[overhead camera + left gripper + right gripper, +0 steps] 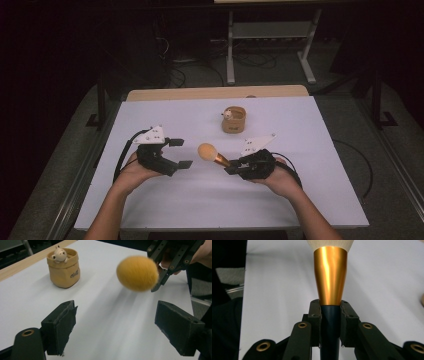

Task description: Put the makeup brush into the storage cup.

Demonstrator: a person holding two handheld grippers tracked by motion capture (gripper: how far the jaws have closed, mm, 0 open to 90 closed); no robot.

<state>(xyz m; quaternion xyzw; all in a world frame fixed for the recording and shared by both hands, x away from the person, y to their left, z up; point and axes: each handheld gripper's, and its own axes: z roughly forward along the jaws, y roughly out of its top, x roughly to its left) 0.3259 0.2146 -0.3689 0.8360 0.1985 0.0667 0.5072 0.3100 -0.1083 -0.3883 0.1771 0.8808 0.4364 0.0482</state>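
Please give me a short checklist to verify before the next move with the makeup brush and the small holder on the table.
1. Right gripper fingers closed on the brush handle: ok, the pads press its dark handle from both sides.
2. Left gripper free: ok, fingers apart, nothing between them.
3. Brush head off the table: ok, it hangs in the air above the white surface.
4. Holder upright: ok, it stands on its base, opening upward.
5. Room inside the holder: cannot tell; a small animal figure already sits in it.
6. Path from brush to holder: ok, bare table between them.
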